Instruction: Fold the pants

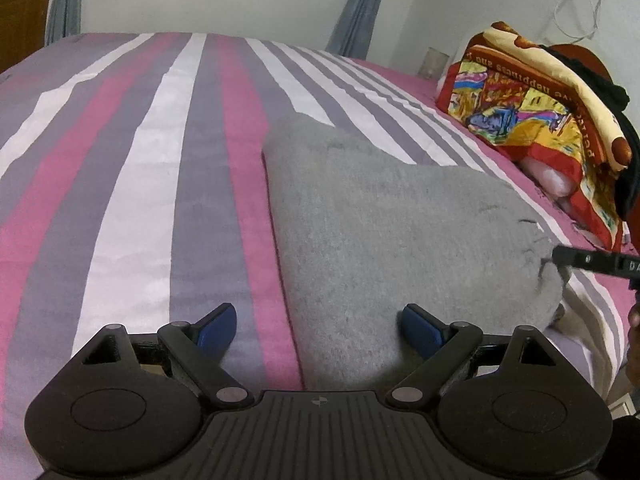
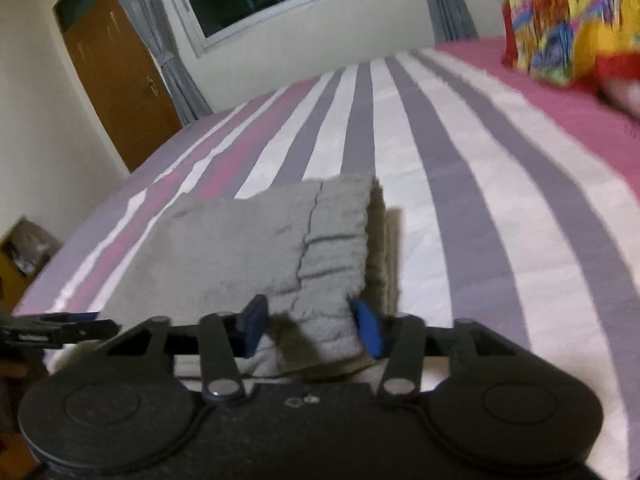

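Under right gripper (image 2: pixel 310 326) jaws, pants (image 2: pixel 256 248) near edge hidden.

The right wrist view is pretty smeared, so the colorful bundle (image 2: pixel 572 24) at the top right is just blobs and gets cut by the frame. In the left wrist view, the right gripper (image 1: pixel 596 266) only pokes in from the edge, and the bundle's lettering is too warped to read.

Dim indoor light; right wrist view motion-blurred, edges fisheye-bent.
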Tool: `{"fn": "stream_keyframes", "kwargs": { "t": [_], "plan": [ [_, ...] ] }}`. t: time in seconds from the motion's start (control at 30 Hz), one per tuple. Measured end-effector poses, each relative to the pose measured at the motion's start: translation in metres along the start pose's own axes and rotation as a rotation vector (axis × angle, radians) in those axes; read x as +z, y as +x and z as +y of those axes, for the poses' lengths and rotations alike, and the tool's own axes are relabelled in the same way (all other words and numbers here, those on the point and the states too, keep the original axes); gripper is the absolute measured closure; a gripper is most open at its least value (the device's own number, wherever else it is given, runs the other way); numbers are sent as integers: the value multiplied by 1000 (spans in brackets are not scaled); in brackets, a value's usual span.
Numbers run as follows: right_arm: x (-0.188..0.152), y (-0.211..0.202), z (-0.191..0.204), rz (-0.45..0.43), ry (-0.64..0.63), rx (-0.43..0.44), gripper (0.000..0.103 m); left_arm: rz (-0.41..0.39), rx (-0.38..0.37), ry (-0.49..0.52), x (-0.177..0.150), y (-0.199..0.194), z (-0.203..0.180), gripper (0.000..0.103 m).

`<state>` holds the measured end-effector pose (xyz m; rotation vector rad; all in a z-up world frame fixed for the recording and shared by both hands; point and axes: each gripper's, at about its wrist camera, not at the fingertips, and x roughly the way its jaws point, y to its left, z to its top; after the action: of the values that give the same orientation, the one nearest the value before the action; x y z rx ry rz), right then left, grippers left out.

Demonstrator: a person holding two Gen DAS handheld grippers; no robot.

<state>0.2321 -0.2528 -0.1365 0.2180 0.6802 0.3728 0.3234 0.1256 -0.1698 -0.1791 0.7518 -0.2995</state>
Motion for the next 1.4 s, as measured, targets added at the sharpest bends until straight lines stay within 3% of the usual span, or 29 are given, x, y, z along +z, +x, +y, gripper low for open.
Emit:
{"fn": "stream_keyframes", "kwargs": {
  "t": [0.13, 0.17, 0.23, 0.3, 0.37, 0.43, 0.5, 0.57, 0.67, 0.8, 1.03, 1.13, 1.27, 1.4],
  "plan": [
    [6, 20, -11, 80, 32, 8, 68, 5, -17, -41, -3, 2, 5, 14],
    [7, 23, -14, 80, 38, 26, 85, 6, -15, -41, -3, 2, 5, 14],
    [12, 19, -9, 63, -32, 7, 91, 8, -11, -36, -2, 1, 3, 14],
    [16, 3, 0, 10, -86, -17, 93, 0, -10, -14, -3, -3, -1, 14],
    [12, -1, -7, 13, -40, -28, 93, 6, -15, -6, -4, -2, -1, 14],
    [-1, 22, -25, 113, 31, -53, 90, 18, -28, -24, -4, 2, 3, 11],
    [0, 20, -31, 90, 89, -34, 85, 25, -19, -17, -1, 3, 3, 11],
    [5, 8, -27, 57, 80, -18, 77, 19, -6, 9, 0, -1, 0, 11],
    [7, -11, -21, -7, 38, -36, 74, 11, 0, 22, 1, -4, -1, 11],
    [6, 0, -19, 9, 21, -50, 64, 7, 0, 3, 3, 2, 0, 11],
    [19, 18, -21, -25, 15, -37, 59, -32, 30, -14, 22, 20, 9, 11],
    [22, 50, -27, 91, 5, -80, 56, 15, 35, -15, 34, 42, 15, 11],
    [48, 44, -28, -1, -15, -40, 55, -38, 26, -8, 66, 55, 20, 11],
    [72, 68, -32, 11, -28, -56, 53, -22, 9, -86, 95, 92, 36, 11]
  ]
}}
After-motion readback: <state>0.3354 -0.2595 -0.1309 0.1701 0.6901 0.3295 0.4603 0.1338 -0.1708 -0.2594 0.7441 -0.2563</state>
